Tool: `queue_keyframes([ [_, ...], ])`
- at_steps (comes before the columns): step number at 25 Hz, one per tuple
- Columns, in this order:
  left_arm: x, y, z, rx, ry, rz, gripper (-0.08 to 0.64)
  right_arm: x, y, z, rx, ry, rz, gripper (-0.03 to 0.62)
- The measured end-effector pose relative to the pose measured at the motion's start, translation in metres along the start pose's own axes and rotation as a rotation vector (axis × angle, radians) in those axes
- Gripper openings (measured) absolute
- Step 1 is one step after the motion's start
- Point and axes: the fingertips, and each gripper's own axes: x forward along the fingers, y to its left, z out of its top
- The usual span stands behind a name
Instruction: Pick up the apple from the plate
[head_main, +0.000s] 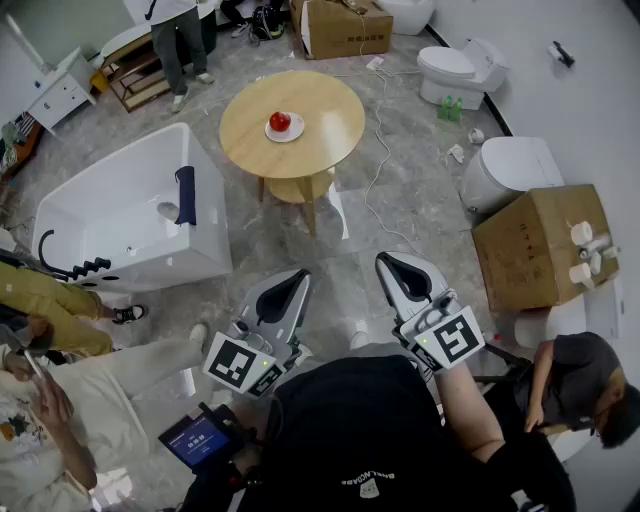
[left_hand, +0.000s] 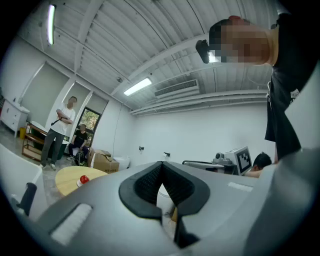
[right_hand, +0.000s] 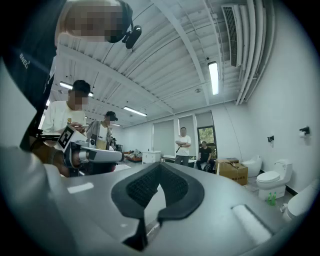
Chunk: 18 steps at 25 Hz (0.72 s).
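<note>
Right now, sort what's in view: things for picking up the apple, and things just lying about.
Job: red apple, small white plate under it, round wooden table, left claw, right claw.
Lying about: white bathtub, brown cardboard box, white toilet.

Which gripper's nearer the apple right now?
Left, narrowly. In the head view the left gripper sits almost straight below the apple, short of the round table; the right gripper sits further off to the side. Both are well clear of it.
</note>
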Motion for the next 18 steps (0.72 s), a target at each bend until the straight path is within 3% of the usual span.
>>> queue_keyframes([
  [10, 0.031, -0.01, 0.0, -0.021, 0.011, 0.032, 0.02, -0.013, -0.028, 0.007, 0.002, -0.006, 0.018, 0.0],
  [18, 0.07, -0.03, -0.025, -0.025, 0.037, 0.077, 0.02, -0.036, -0.076, -0.013, 0.055, -0.002, 0.055, 0.003],
])
